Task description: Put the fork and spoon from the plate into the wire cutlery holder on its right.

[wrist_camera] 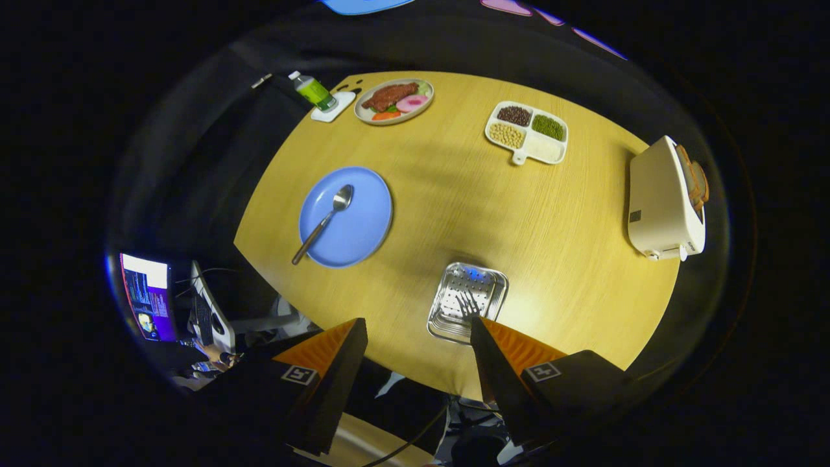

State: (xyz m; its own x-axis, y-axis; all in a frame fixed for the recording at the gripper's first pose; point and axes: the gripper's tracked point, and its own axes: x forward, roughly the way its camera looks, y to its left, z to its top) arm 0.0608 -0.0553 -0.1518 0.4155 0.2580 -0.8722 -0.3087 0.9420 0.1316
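A blue plate [363, 224] lies on the round wooden table, well beyond my left finger. A metal spoon [321, 225] rests across it, bowl pointing away and handle reaching over the plate's near rim. To the plate's right, at the table's near edge, sits the shiny perforated metal cutlery holder [437, 310]. The fork [468, 303] lies inside it, tines showing just ahead of my right fingertip, the handle hidden behind that finger. My gripper [418, 324] hangs high above the table edge, open, with nothing between its orange-and-black fingers [324, 350].
At the far side stand a plate of food [394, 100], a green bottle [312, 91] on a white coaster, and a divided dish of beans [526, 131]. A white toaster [664, 198] holding bread is at the right edge. A monitor [149, 295] sits below left.
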